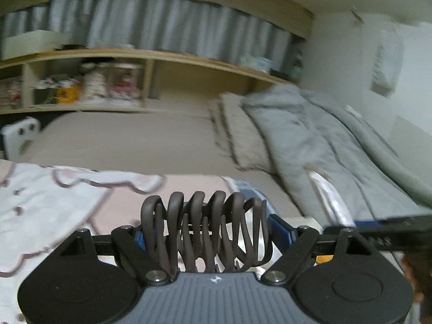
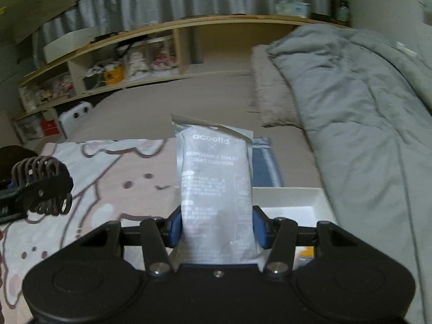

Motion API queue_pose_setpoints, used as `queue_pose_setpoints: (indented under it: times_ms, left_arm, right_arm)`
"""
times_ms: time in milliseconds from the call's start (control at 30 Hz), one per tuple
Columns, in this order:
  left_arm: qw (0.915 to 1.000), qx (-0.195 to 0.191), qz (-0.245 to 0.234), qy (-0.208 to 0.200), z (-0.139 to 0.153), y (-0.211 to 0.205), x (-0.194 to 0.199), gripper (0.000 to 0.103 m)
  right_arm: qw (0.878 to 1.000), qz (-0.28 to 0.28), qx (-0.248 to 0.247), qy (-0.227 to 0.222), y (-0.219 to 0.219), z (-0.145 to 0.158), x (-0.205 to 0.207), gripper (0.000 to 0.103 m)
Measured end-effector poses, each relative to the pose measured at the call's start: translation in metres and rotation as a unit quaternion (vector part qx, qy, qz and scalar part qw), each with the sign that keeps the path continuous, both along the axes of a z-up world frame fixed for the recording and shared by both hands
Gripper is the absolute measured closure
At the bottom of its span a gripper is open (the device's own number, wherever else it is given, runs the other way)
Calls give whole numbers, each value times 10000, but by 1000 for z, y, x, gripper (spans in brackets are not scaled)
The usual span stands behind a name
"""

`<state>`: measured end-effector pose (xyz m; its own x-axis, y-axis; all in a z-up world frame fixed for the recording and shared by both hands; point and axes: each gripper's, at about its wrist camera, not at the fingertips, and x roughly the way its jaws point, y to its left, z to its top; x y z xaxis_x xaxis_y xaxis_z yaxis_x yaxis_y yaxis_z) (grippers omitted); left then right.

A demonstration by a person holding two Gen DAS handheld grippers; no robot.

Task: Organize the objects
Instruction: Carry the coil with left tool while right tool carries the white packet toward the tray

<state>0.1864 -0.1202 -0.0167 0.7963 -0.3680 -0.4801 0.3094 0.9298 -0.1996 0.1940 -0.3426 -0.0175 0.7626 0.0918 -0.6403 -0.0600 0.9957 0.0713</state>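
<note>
Our left gripper clamps a brown coiled hair clip between its fingers. Our right gripper fingers grip a grey packet above the bed.

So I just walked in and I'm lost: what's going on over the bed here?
A person is tidying with two tools. The left hand-held gripper holds a dark brown coiled hair clip; the right hand-held gripper holds a pale packet of disposable toilet seat covers. Both are above a cartoon-print blanket, near a white box.
</note>
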Motion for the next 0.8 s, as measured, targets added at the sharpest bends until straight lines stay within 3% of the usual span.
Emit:
queue_pose_setpoints:
  times_ms: [133, 333, 533, 733, 767, 800]
  left_arm:
    - [9985, 104, -498, 213, -16, -37, -8, 20]
    - [9895, 357, -1222, 679, -45, -82, -23, 20]
    - [9810, 344, -1355, 1344, -73, -105, -27, 20]
    - [9790, 442, -1362, 1449, -83, -118, -23, 20]
    - [9790, 438, -1346, 1470, -83, -119, -19, 20]
    - [9791, 430, -1324, 1482, -84, -120, -18, 20]
  right_arm:
    - [9997, -210, 6, 110, -29, -12, 2, 50]
    - [9983, -474, 137, 325, -60, -37, 10, 50]
    - [9980, -330, 102, 536, -59, -56, 29, 49]
    - [9982, 196, -159, 551, -42, -73, 51, 47]
    - [9979, 258, -145, 569, -41, -76, 55, 43]
    - [9978, 295, -134, 573, -40, -79, 57, 31]
